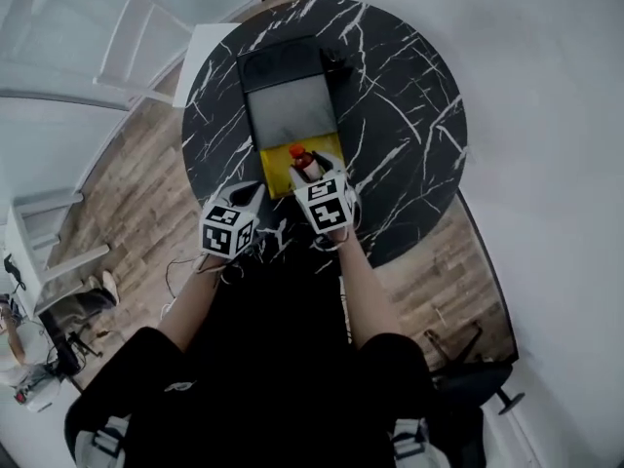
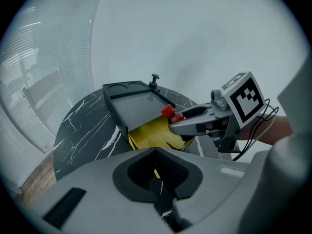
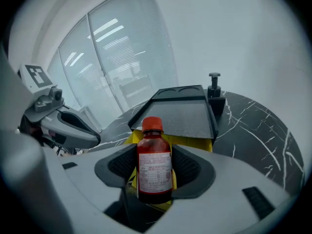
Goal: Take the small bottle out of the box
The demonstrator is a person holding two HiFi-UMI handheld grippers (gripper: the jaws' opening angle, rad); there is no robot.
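Marble table (image 1: 409,96), yellow box (image 1: 275,174), bottle (image 3: 154,152) in right hand-held gripper (image 3: 154,167)

Right gripper (image 3: 155,168): we see both dark ribbed pads pressed on small amber-red glass bottle (image 3: 154,150) with red screw cap and white printed label, held upright. Behind bottle, yellow rectangular box (image 3: 197,142); its dark grey flat lid (image 3: 183,112) stands open on far side. Underneath, round black marble table (image 3: 253,126), white-veined. We note grey left gripper (image 3: 90,134) at left, beside box. Background: tall window with blinds (image 3: 122,48).
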